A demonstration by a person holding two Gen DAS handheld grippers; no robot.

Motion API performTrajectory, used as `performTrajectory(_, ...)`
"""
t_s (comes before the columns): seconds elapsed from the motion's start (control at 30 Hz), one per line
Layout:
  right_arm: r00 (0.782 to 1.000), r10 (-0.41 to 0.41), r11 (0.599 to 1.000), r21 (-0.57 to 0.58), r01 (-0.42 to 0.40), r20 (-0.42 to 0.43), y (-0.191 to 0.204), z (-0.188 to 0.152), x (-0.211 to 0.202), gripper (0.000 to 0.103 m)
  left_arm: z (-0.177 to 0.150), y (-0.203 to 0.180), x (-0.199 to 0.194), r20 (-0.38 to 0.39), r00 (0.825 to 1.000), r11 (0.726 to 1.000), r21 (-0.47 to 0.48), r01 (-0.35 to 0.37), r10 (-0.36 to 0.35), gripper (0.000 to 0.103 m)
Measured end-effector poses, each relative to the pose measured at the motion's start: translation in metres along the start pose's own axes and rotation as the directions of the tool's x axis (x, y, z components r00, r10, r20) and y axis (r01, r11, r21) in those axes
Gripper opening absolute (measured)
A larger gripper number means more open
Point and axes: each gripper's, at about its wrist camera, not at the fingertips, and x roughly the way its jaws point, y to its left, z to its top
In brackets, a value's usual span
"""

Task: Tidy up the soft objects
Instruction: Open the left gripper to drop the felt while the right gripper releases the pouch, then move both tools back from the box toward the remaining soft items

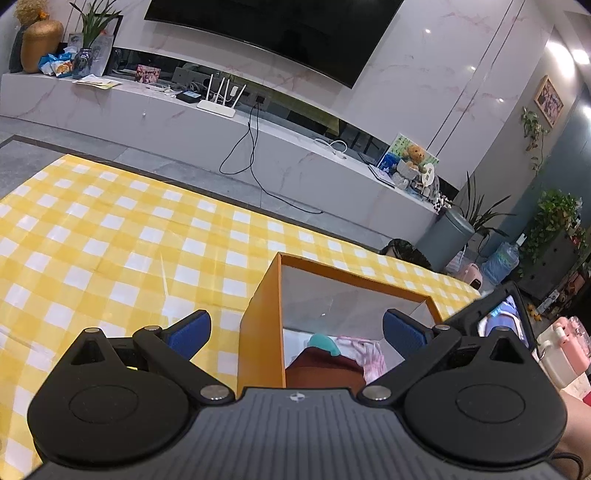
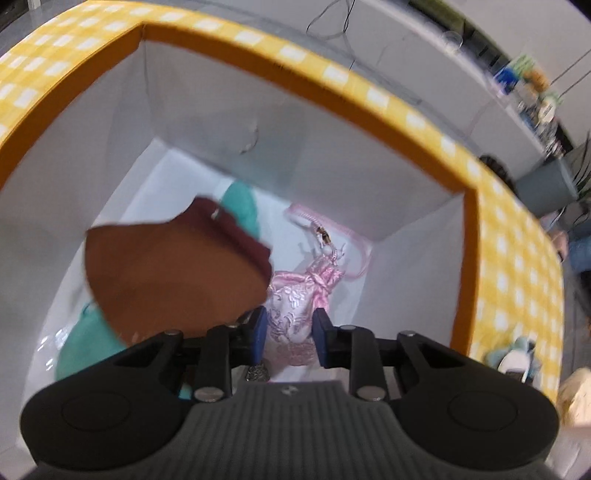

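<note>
The right gripper points steeply down into an orange box with white inner walls, its blue pads set narrowly apart with a pink embroidered pouch showing between them; the blur makes it impossible to tell whether the pads press on the pouch or merely frame it. Just left of the pads a brown cloth piece with a dark maroon edge lies tilted over a teal soft item, which peeks out both beyond it and beneath it on the box floor. Behind the pouch a pink cord with a small metal clasp trails toward the far corner. The left gripper hangs above the near rim of the same box, its jaws spread wide and holding nothing; between them the brown, teal and pink items show inside. The box stands on a yellow and white checked cloth covering the table. Farther off a long white cabinet runs along the wall, bearing a router, a teddy bear and a gold vase, with a large dark television mounted above
</note>
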Motion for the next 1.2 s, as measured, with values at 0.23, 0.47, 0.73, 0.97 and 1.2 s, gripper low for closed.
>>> performTrajectory(0.23,0.991,-0.06,0.998,0.005,0.06,0.116,0.0,0.004,0.005,0.039,0.0,-0.002,0.001,0.013,1.0,1.0,0.004,-0.003,0.003,0.103)
performTrajectory(0.47,0.976,-0.023,0.997,-0.065,0.038,0.215,0.001,-0.009,-0.022,0.075,-0.002,-0.008,0.0,0.02,0.999,0.999,0.019,-0.046,0.045,0.103)
performTrajectory(0.73,0.952,0.044,0.998,-0.056,-0.028,0.303,0.0,-0.016,-0.06,0.091,0.001,-0.003,0.001,-0.003,1.0,0.997,-0.082,0.001,-0.001,0.103)
performTrajectory(0.97,0.906,0.101,0.995,-0.058,-0.084,0.411,0.009,-0.035,-0.103,0.093,0.0,0.004,-0.02,0.034,0.999,0.979,-0.206,-0.004,0.012,0.103)
performTrajectory(1.2,0.831,0.173,0.984,-0.051,-0.173,0.529,0.004,-0.07,-0.153,0.093,-0.017,-0.013,-0.05,0.12,0.993,0.992,-0.127,0.017,-0.002,0.103)
